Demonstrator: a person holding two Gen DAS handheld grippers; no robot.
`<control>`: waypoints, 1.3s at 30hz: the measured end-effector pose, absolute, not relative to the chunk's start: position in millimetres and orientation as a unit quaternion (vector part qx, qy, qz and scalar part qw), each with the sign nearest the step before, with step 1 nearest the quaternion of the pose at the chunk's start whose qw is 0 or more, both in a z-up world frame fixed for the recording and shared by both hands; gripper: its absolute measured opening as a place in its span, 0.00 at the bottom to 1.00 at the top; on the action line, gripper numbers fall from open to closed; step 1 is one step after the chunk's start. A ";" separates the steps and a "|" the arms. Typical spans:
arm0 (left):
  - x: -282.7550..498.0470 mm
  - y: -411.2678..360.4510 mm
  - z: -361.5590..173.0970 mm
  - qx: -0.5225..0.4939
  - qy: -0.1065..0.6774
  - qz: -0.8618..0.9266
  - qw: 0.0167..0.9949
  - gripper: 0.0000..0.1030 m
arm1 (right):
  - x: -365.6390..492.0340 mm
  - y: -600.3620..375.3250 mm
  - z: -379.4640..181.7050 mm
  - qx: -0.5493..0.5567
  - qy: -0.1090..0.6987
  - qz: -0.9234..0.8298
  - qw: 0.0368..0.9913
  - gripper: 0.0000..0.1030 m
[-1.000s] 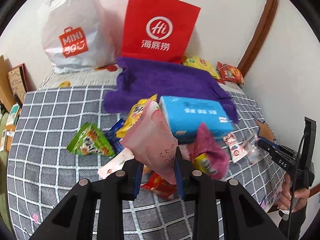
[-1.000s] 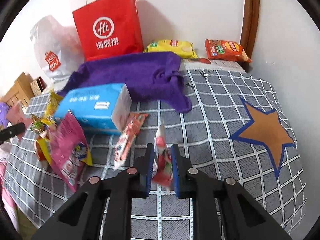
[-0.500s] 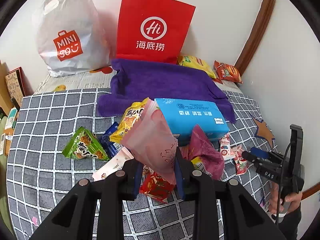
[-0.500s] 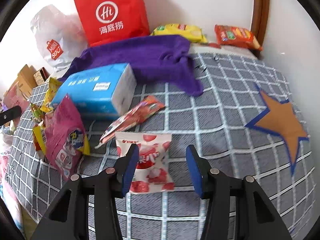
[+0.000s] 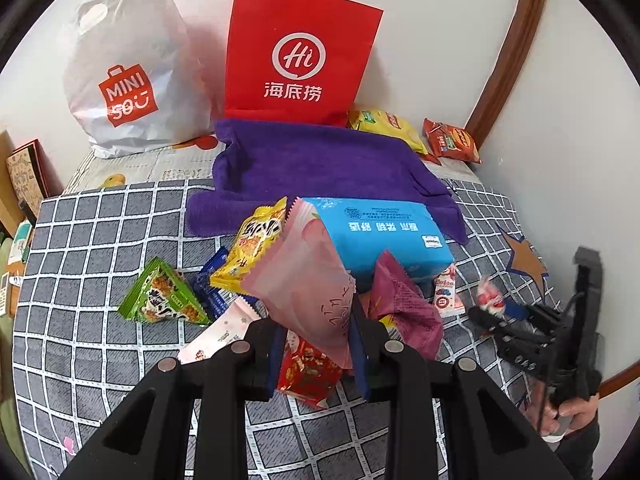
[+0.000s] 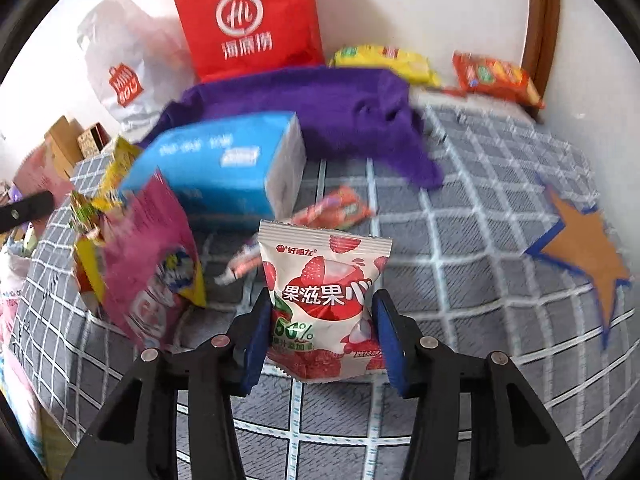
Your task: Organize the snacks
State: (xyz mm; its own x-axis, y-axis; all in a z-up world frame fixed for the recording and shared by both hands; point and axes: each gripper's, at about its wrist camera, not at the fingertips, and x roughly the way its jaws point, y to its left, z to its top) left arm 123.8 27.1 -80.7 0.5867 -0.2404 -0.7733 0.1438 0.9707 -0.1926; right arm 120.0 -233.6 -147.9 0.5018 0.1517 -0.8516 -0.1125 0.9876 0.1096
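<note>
The left gripper (image 5: pixel 316 344) is clamped on a pale pink packet (image 5: pixel 304 276), held above a checked cloth (image 5: pixel 92 240). Below it lies a red packet (image 5: pixel 306 372). To the left sit a green packet (image 5: pixel 162 300) and a yellow packet (image 5: pixel 256 248); just behind is a blue tissue pack (image 5: pixel 384 232). Farther back a purple towel (image 5: pixel 320 160) lies before a red bag (image 5: pixel 298 60) and a white bag (image 5: pixel 128 68). The right gripper (image 5: pixel 500 320) is at the right edge.

The red snack packet (image 5: pixel 306 366) lies half hidden behind the pink packet (image 5: pixel 308 280); the right view's tissue box (image 6: pixel 224 168) is motion-blurred.
</note>
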 end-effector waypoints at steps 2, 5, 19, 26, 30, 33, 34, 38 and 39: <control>126.5 24.1 -78.4 -0.055 0.440 -0.110 0.890 0.26 | 121.9 -234.5 -131.4 0.018 0.481 0.074 0.873 0.47; 131.4 19.7 -74.2 -0.055 0.437 -0.117 0.890 0.26 | 126.6 -234.8 -111.8 0.023 0.468 0.073 0.880 0.47; 169.1 6.0 -39.0 -0.022 0.413 -0.128 0.901 0.26 | 173.4 -213.8 -48.0 0.047 0.413 0.095 0.905 0.36; 190.8 13.6 -43.4 -0.031 0.419 -0.123 0.899 0.26 | 202.2 -196.8 -65.0 0.011 0.440 0.103 0.892 0.22; 196.1 17.3 -55.2 -0.041 0.431 -0.124 0.893 0.26 | 188.7 -210.0 -81.9 0.005 0.447 0.088 0.890 0.57; 198.7 16.7 -64.6 -0.052 0.440 -0.129 0.887 0.26 | 177.8 -232.5 -101.4 0.008 0.466 0.060 0.883 0.57; 199.2 15.7 -68.1 -0.056 0.445 -0.132 0.884 0.26 | 175.4 -240.7 -108.7 0.013 0.476 0.051 0.878 0.57; 198.4 9.6 -75.8 -0.054 0.452 -0.136 0.880 0.26 | 163.3 -272.3 -141.9 0.033 0.514 0.013 0.857 0.57; 197.7 8.2 -76.9 -0.052 0.453 -0.135 0.880 0.26 | 160.9 -276.0 -147.2 0.032 0.518 0.007 0.854 0.57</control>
